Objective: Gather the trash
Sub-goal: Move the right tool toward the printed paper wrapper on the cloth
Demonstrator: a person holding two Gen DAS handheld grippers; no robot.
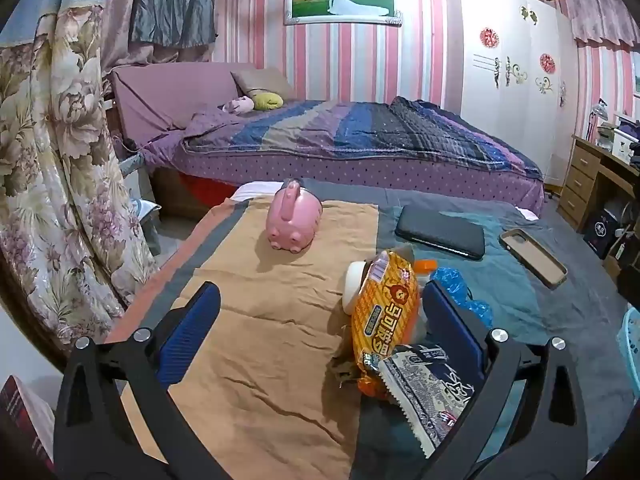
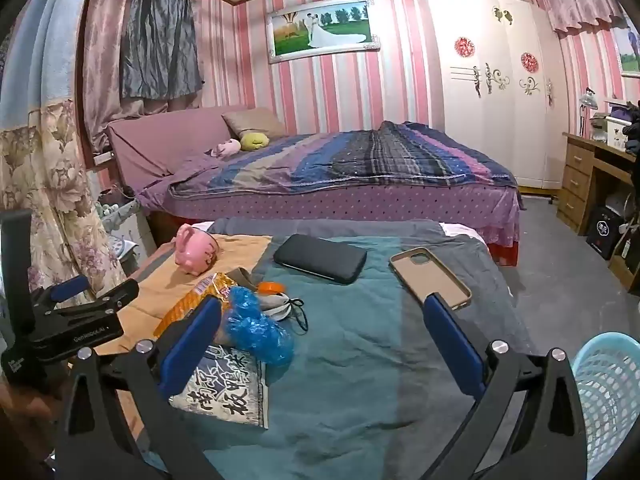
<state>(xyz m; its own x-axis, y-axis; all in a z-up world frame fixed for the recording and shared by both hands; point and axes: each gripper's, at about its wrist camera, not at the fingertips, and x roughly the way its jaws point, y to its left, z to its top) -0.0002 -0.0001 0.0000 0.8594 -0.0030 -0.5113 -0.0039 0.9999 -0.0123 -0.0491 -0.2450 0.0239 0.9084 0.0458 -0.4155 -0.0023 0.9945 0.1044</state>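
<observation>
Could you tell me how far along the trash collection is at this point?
Nothing looks collected yet. What shows of the blue basket looks empty. Both grippers, left and right, are open and hold nothing. Left to do: the orange snack wrapper, the patterned packet, the blue plastic bag and the small items behind them still lie in a pile on the bed cover.

The left gripper (image 1: 320, 312) stands with its jaws spread wide above a tan cloth (image 1: 256, 320). An orange wrapper (image 1: 384, 312) lies between the fingers, close to the right one. A grey printed packet (image 1: 424, 396) overlaps the wrapper's near end. A blue bag (image 1: 460, 292) sits just behind the right finger. A pink pig (image 1: 294, 220) rests farther along the cloth. A black case (image 1: 440, 232) and a phone case (image 1: 534, 256) lie on the teal blanket (image 1: 520, 312).
</observation>
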